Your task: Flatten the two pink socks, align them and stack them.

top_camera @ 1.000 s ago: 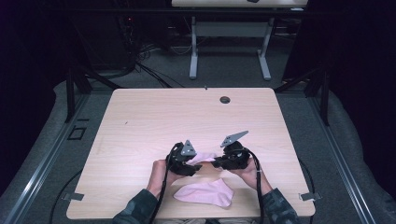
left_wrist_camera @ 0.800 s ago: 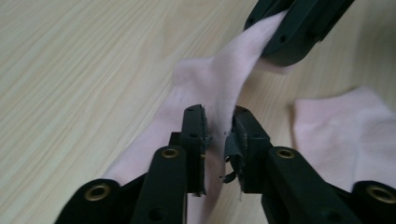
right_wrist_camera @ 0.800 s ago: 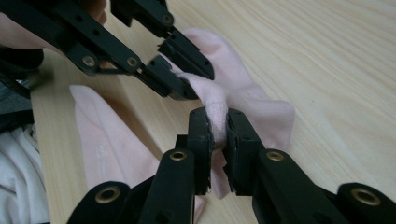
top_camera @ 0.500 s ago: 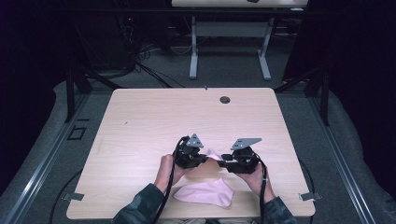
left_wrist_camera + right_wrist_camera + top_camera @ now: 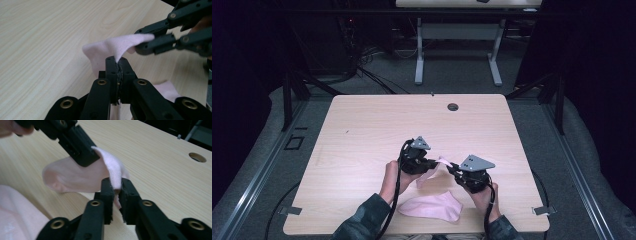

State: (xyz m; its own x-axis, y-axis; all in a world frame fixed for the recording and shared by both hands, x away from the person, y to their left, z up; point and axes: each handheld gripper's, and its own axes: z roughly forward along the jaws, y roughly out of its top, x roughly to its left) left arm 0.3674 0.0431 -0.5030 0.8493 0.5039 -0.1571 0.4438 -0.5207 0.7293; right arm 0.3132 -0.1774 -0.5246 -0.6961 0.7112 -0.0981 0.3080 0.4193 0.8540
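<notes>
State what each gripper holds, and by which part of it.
Both hold one small pink sock, lifted off the table. The left gripper pinches one side of its opening edge; the right gripper pinches the opposite side. Another pink sock lies unheld.

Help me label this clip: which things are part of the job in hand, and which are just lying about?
In the job:
- pink sock, pinched at its edge by both tools
- left tool
- right tool

Lying about:
- second pink sock, flat near the table's front edge
- round hole in the table

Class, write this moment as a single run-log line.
left tool: shut on held pink sock | right tool: shut on same sock | second pink sock: flat on table
</notes>
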